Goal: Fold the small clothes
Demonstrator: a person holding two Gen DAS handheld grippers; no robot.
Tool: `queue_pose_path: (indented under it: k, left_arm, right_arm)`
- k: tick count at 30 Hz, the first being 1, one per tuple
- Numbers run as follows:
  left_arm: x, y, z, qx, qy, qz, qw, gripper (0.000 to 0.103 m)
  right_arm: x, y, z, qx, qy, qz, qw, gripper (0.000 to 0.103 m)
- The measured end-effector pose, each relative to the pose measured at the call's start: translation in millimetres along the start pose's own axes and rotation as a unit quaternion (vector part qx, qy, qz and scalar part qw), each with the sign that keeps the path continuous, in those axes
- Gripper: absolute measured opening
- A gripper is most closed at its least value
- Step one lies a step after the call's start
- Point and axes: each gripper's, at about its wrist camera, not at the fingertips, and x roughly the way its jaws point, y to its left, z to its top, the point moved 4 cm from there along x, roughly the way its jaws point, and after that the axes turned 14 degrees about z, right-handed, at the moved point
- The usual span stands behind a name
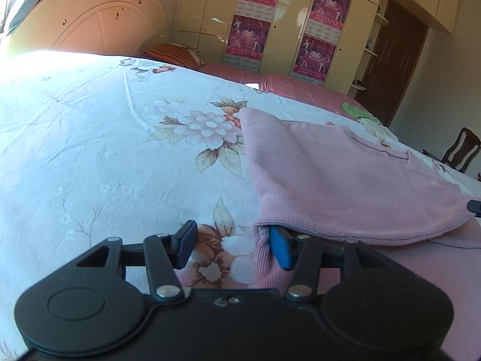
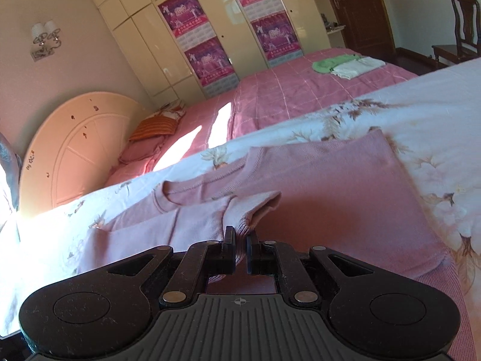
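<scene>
Folding is partway: pink sweater is lying on the floral bedspread, right gripper pinching its sleeve cuff inward, left gripper gaping beside its hem.

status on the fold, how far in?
Done: green and white items sit folded on the far bed. In hand: right tool is shut on the pink sweater cuff, sleeve folded over the body; left tool is open at the hem. Left: remaining folds.

The pink sweater is soft ribbed knit; the floral sheet is smooth cloth; the wardrobe is glossy.
</scene>
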Motion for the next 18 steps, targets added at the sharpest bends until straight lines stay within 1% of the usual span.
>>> queue_pose_path:
  k: [3,6,8,11,15,17,18]
  left_arm:
    - [-1.4,-0.6,-0.2,0.007,0.001,-0.001,1.0000,0.051]
    - [0.3,-0.2,0.3,0.014,0.001,-0.001,0.9999,0.051]
    - [0.9,-0.7,0.2,0.014,0.001,0.000,0.9999,0.052]
    - [0.1,-1.4,0.1,0.018,0.003,0.001,0.9998,0.053]
    - [-3.6,2.9,-0.5,0.028,0.005,-0.011,0.9995,0.053]
    - [-14.3,8.8,-1.1,0.024,-0.006,-0.026,0.9994,0.053]
    - [-23.1,11.9,0.2,0.017,-0.020,-0.036,0.9990,0.053]
  right_arm:
    - [-8.6,-6.6,-4.0,0.011,-0.009,0.001,1.000,0.006]
    - [-22.1,2.3,1.5,-0.006,-0.028,0.012,1.000,0.005]
    - [-18.6,1.5,2.3,-0.006,-0.020,0.005,1.000,0.006]
    - [-8.2,-11.5,-8.2,0.005,0.005,-0.016,1.000,0.006]
    - [-3.3,-22.2,-18.6,0.015,0.017,-0.018,1.000,0.006]
    - [-4.6,-23.0,-21.5,0.019,0.016,-0.016,1.000,0.006]
    - [-6.4,-22.2,-22.4,0.018,0.015,-0.015,1.000,0.006]
